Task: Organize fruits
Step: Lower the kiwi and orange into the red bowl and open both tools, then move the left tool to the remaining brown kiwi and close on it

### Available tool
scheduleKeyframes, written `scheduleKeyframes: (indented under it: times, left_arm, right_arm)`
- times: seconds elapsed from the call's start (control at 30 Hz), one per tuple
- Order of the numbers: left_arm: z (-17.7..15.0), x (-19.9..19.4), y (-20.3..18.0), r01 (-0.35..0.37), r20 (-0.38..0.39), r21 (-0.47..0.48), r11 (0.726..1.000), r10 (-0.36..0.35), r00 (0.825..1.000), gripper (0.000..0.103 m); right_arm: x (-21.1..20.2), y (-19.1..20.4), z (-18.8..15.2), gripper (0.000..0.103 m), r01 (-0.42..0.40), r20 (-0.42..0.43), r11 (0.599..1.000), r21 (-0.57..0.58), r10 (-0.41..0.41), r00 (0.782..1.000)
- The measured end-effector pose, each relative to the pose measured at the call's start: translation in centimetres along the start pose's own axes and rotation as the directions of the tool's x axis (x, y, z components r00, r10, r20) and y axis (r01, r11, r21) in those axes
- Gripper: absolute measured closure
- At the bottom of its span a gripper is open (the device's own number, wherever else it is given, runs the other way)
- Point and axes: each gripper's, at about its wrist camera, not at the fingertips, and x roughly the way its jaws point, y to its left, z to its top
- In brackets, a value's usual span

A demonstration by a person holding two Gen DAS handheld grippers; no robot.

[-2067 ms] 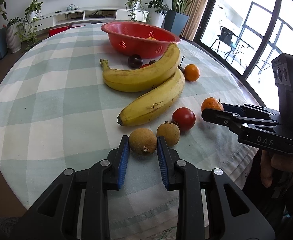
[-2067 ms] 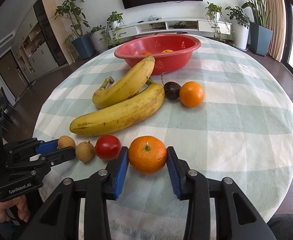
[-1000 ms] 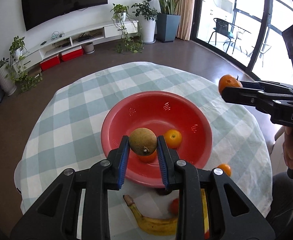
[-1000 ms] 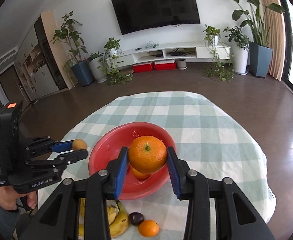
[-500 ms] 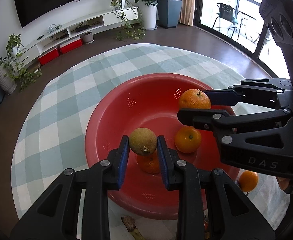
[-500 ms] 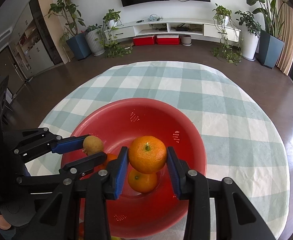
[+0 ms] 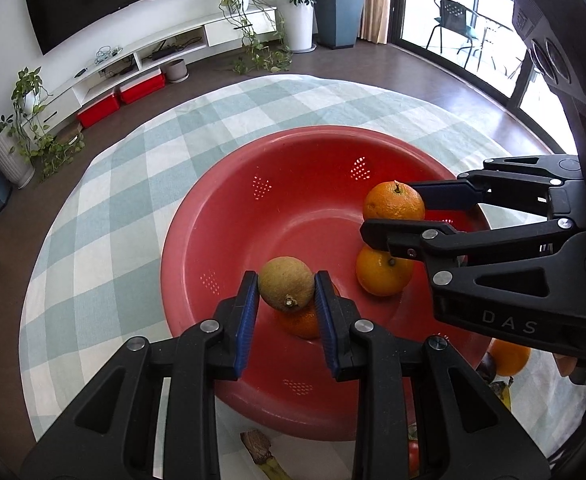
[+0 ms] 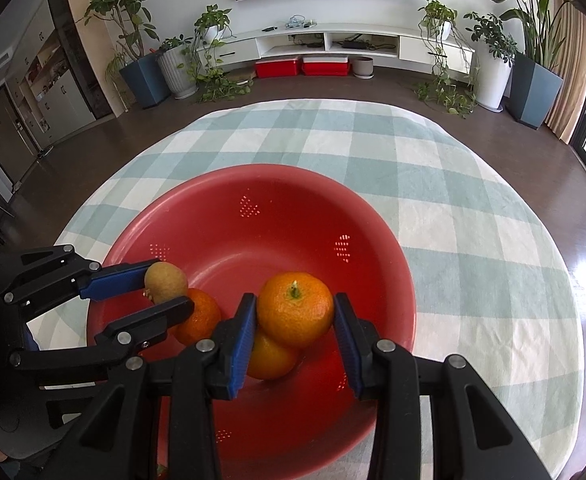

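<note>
A red colander bowl (image 7: 221, 216) (image 8: 253, 216) stands on the checked tablecloth. My left gripper (image 7: 286, 292) is shut on a brown longan (image 7: 286, 283) and holds it low over the bowl's near side; it also shows in the right wrist view (image 8: 165, 280). My right gripper (image 8: 295, 316) is shut on a tangerine (image 8: 295, 308) over the bowl's right part; the left wrist view shows this tangerine (image 7: 393, 202) too. Two oranges lie in the bowl, one (image 7: 381, 276) under the right gripper, one (image 7: 299, 322) under the left.
Outside the bowl's near rim lie a banana stem (image 7: 259, 454), a tomato (image 7: 413, 454), a dark cherry (image 7: 486, 366) and another orange (image 7: 509, 354). The round table's cloth (image 8: 473, 220) extends behind and to the right. Plants and a TV shelf stand far back.
Both grippers, each still holding its fruit, have come lower and closer over the bowl. The bowl now fills more of both views.
</note>
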Motion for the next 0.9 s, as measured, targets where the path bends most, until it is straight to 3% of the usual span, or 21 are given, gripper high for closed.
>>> scheduleKeyframes:
  times: [0.13, 0.23, 0.4, 0.5, 0.7, 0.9]
  left_arm:
    - [-0.3, -0.3, -0.2, -0.001, 0.003, 0.002, 1.0, 0.001, 1.0, 0.071]
    - [-0.3, -0.8, -0.3, -0.012, 0.022, 0.003, 1.0, 0.012, 1.0, 0.046]
    - [-0.5, -3.0, -0.6, -0.015, 0.064, 0.008, 1.0, 0.014, 0.998, 0.045]
    - [-1.1, -5.2, -0.9, -0.025, 0.101, 0.011, 1.0, 0.023, 0.995, 0.035]
    - [-5.0, -10.1, -1.5, -0.008, 0.17, -0.019, 1.0, 0.011, 0.985, 0.027]
    - [-11.1, -14.0, -2.6, 0.003, 0.201, -0.072, 0.997, 0.012, 0.98, 0.019]
  right_arm:
    - [-0.4, 0.0, -0.2, 0.057, -0.001, 0.01, 1.0, 0.006, 0.001, 1.0]
    - [-0.8, 0.1, -0.4, 0.055, -0.002, 0.015, 1.0, 0.006, 0.001, 1.0]
    - [-2.9, 0.2, -1.0, 0.054, -0.005, 0.058, 1.0, 0.011, 0.005, 0.998]
    - [-5.4, 0.1, -1.8, 0.05, -0.013, 0.109, 1.0, 0.021, 0.011, 0.994]
    - [-10.9, -0.3, -6.3, 0.034, -0.052, 0.208, 0.996, 0.076, 0.035, 0.977]
    - [-13.4, 0.6, -12.9, 0.034, -0.085, 0.222, 0.991, 0.105, 0.06, 0.973]
